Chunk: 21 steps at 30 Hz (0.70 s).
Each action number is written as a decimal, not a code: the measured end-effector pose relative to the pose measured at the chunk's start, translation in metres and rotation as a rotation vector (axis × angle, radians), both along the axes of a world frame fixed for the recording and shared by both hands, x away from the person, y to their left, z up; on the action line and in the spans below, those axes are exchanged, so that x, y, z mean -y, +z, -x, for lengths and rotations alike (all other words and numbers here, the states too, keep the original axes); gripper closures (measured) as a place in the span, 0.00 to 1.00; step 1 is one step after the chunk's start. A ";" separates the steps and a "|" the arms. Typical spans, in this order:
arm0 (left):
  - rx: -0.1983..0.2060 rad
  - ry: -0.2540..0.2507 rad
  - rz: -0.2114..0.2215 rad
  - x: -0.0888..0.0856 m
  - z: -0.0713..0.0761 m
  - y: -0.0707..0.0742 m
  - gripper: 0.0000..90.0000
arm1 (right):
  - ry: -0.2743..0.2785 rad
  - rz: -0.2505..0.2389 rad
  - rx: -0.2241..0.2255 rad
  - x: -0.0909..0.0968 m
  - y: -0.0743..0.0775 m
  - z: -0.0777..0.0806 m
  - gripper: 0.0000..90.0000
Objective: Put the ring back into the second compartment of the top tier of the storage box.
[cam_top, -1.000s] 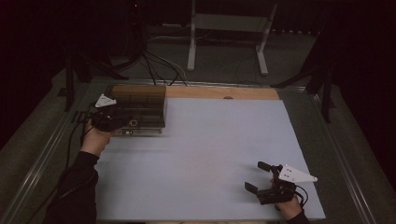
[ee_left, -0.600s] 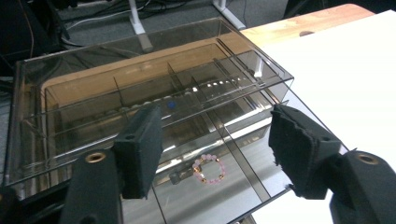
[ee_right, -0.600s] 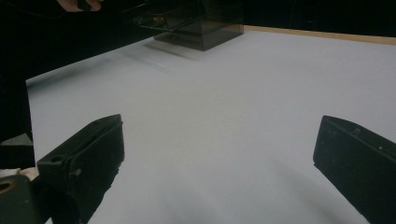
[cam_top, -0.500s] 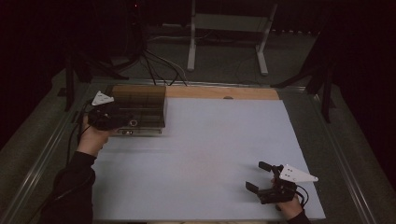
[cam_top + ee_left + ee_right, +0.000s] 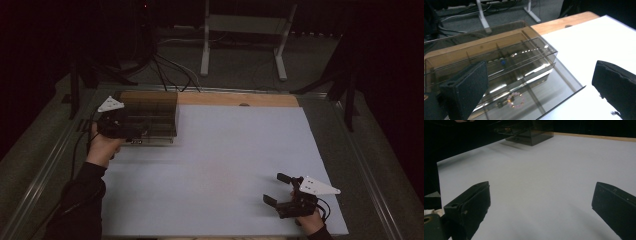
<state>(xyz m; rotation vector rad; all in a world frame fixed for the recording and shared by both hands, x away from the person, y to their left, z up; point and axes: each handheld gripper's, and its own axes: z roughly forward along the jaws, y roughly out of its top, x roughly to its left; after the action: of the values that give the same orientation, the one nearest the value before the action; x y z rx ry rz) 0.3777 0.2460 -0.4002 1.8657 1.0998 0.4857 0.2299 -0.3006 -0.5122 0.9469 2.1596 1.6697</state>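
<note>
**Both grippers open, clear box at far left**

On the far left of the white sheet (image 5: 215,165): a smoked clear plastic box (image 5: 150,117), its back edge by the wooden strip (image 5: 235,99) along the far side of the table. Divided inside into compartments; a drawer or tray (image 5: 544,92) drawn out toward the near side. In that tray, a small ring of pinkish beads (image 5: 515,100); farther back inside the box, a small blue bit (image 5: 503,62), too small to identify.

Left gripper (image 5: 132,131) right at the box's left near corner, held by the left hand (image 5: 102,147), dark sleeve trailing toward the near edge. Jaws spread wide, gripping nothing, with the pulled-out tray lying between them in the left gripper view (image 5: 539,82). Whether touching the box, cannot tell.

Right gripper (image 5: 277,189) near the right near corner of the sheet, well apart from the box, pointing left. Jaws wide apart, empty, above bare white sheet in the right gripper view (image 5: 539,202); box seen far off at top (image 5: 529,132).

Beyond the table: a white stand (image 5: 245,25) and loose cables (image 5: 165,70) on the dim floor.
</note>
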 end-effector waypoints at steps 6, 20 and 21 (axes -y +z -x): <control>-0.006 -0.035 0.001 0.002 0.003 0.001 0.01 | 0.008 0.008 0.005 -0.002 0.001 0.001 0.02; 0.020 -0.068 -0.037 0.008 0.019 0.006 0.01 | 0.010 0.011 0.008 -0.005 0.003 0.002 0.02; 0.020 -0.068 -0.037 0.008 0.019 0.006 0.01 | 0.010 0.011 0.008 -0.005 0.003 0.002 0.02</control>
<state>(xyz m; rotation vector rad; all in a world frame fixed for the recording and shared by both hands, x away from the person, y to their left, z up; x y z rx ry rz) 0.3589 0.2379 -0.3940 1.9197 1.0171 0.4873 0.2275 -0.2961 -0.5092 0.9262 2.1704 1.6613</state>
